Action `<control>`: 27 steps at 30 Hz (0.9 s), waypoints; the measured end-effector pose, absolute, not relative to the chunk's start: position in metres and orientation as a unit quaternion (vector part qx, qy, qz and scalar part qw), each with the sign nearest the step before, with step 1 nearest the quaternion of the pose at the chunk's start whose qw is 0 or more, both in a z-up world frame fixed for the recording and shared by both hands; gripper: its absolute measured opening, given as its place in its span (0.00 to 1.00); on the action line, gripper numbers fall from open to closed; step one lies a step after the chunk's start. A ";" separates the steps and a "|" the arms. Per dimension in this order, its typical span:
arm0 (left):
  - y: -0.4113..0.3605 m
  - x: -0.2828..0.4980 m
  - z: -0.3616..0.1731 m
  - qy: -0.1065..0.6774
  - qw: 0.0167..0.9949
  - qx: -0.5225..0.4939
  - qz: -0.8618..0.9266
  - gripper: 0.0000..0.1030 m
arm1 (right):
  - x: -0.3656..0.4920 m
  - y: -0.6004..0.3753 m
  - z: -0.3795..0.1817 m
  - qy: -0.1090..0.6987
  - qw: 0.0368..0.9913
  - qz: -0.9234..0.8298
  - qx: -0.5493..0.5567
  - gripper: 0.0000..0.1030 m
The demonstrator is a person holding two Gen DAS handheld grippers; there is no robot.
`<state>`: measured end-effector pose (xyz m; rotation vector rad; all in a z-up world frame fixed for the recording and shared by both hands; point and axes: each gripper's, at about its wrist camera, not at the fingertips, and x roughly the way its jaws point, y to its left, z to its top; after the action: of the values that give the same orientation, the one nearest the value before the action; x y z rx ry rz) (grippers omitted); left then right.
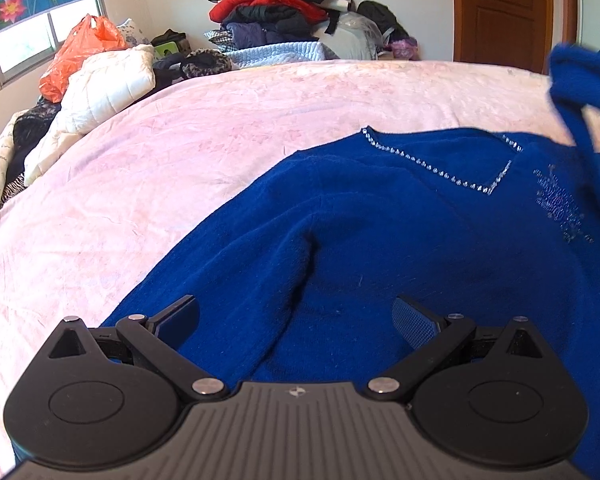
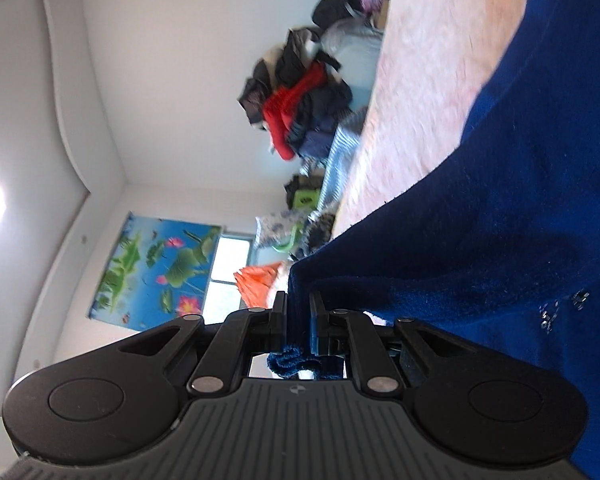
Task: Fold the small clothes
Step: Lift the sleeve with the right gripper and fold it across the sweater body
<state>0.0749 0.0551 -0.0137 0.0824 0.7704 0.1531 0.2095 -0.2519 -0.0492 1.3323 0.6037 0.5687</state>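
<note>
A dark blue knit sweater (image 1: 380,248) with a rhinestone-trimmed neckline lies spread on the pink bedspread (image 1: 180,152). My left gripper (image 1: 296,316) hovers over its lower part, jaws wide open, nothing between them. At the right edge of the left wrist view a blue sleeve (image 1: 580,80) hangs lifted above the bed. In the right wrist view, rolled sideways, my right gripper (image 2: 298,316) is shut on that sleeve's edge (image 2: 296,308); the rest of the sweater (image 2: 500,220) trails off to the right.
A pile of red and dark clothes (image 1: 276,12) is stacked at the bed's far side. An orange plastic bag (image 1: 80,52) and a white quilted cover (image 1: 108,84) lie at the left. A wooden door (image 1: 504,8) stands at the back right.
</note>
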 end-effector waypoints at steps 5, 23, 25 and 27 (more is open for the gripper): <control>0.064 0.069 -0.010 0.366 0.927 0.033 0.070 1.00 | 0.222 -0.229 -0.060 0.298 0.700 0.259 0.596 0.14; 0.074 0.064 -0.012 0.364 0.927 0.055 0.077 1.00 | 0.255 -0.128 -0.099 0.409 0.710 0.260 0.510 0.16; 0.076 0.063 -0.012 0.367 0.925 0.050 0.081 1.00 | 0.255 -0.120 -0.097 0.423 0.713 0.266 0.492 0.18; 0.080 0.062 -0.012 0.368 0.925 0.047 0.084 1.00 | 0.251 -0.120 -0.087 0.417 0.739 0.263 0.459 0.19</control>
<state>0.0622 0.0797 -0.0117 0.0961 0.7550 0.1730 0.2508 -0.1196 -0.0866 1.0085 0.9161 0.5777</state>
